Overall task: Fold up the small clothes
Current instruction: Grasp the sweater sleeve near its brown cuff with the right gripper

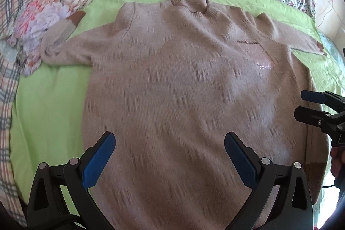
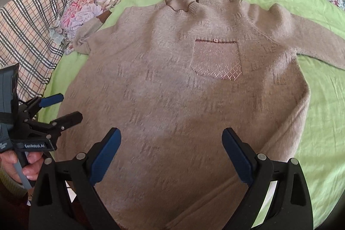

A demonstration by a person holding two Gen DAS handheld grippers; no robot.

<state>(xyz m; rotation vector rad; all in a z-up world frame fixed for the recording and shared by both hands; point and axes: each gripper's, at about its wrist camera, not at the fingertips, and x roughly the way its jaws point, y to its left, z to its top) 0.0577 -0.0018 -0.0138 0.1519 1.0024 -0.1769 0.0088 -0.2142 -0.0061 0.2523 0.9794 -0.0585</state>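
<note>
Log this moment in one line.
sweater: flat, unfolded, on green sheet | left gripper: open | right gripper: open

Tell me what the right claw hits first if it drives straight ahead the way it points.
Most likely the tan sweater itself: the open right claw points across its lower body toward the chest pocket. Nothing shows between its fingers and the knit, though depth is uncertain through the fisheye.

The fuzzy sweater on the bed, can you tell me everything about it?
The fuzzy beige knitted sweater lies flat, front up, on the light green sheet. It has a wavy brown-edged collar, a sparkly chest pocket and both sleeves spread outward. One brown cuff rests on a flowered pillow. Neither open gripper touches it.
</note>
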